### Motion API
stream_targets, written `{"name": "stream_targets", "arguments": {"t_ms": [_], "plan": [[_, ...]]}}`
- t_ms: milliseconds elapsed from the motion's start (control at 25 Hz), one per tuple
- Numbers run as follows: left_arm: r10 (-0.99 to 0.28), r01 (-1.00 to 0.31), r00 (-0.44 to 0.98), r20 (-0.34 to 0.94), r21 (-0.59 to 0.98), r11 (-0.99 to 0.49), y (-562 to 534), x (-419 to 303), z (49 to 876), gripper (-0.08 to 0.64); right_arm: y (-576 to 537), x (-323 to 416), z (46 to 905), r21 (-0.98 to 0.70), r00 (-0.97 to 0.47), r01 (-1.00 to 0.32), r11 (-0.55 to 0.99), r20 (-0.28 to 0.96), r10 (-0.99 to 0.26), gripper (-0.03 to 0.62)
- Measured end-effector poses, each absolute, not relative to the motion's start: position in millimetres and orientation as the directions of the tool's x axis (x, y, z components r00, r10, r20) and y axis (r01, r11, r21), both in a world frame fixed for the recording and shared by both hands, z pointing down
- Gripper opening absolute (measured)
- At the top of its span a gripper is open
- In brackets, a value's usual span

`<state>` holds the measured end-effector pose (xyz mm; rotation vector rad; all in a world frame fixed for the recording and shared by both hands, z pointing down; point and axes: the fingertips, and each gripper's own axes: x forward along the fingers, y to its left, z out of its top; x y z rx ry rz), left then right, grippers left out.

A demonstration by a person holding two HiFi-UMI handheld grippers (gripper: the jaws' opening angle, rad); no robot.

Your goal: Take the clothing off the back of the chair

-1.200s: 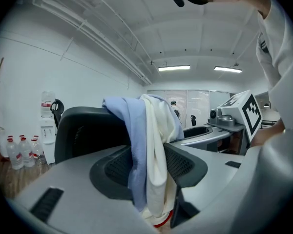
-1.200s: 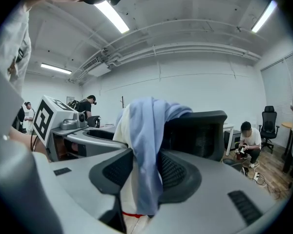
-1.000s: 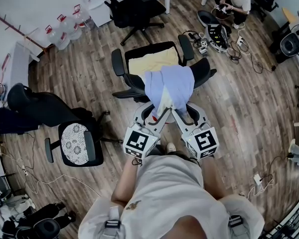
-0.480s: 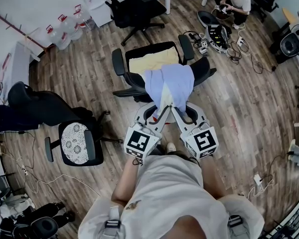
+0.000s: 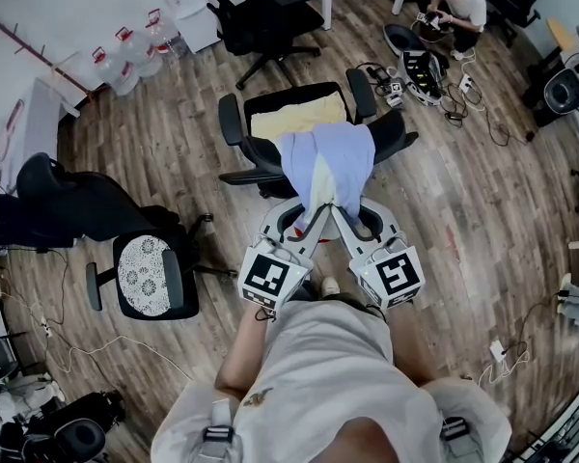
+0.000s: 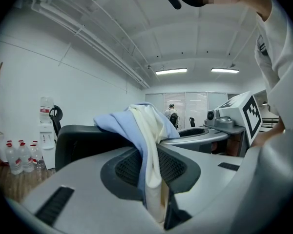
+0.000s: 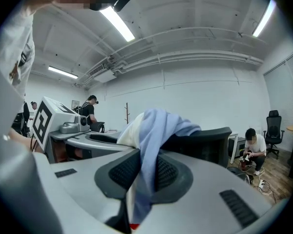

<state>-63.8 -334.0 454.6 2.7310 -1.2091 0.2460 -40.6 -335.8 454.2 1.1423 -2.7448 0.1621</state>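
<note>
A light blue garment (image 5: 330,158) with a cream lining hangs over the back of a black office chair (image 5: 239,152), whose seat has a yellow cushion (image 5: 291,117). Both grippers meet at the garment's hanging lower edge, just in front of the person. My left gripper (image 5: 312,216) has just been closing, and in the left gripper view the cloth (image 6: 150,145) is pinched between its pads. My right gripper (image 5: 339,214) has closed the same way. In the right gripper view its pads press on the blue cloth (image 7: 149,150).
A second black chair with a patterned seat pad (image 5: 145,276) stands close on the left, and a third chair (image 5: 265,15) beyond. Water bottles (image 5: 125,54) line the far wall. A person (image 5: 455,0) sits on the floor at the back right among cables and gear (image 5: 420,70).
Both grippers stay at the garment's lower edge, and their jaws have drawn in on the cloth. The garment and chair have not moved.
</note>
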Motion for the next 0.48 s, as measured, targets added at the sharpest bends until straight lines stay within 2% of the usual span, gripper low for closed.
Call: {"name": "stream_targets", "arguments": {"t_ms": [480], "plan": [[-0.738,-0.754,0.653,0.172,0.045,-0.656,-320.9,-63.3,434.0,0.084,-322.6,-42.0,432.4,-0.009,-0.721,-0.687,0.727,0.140,-0.679,0.066]]}}
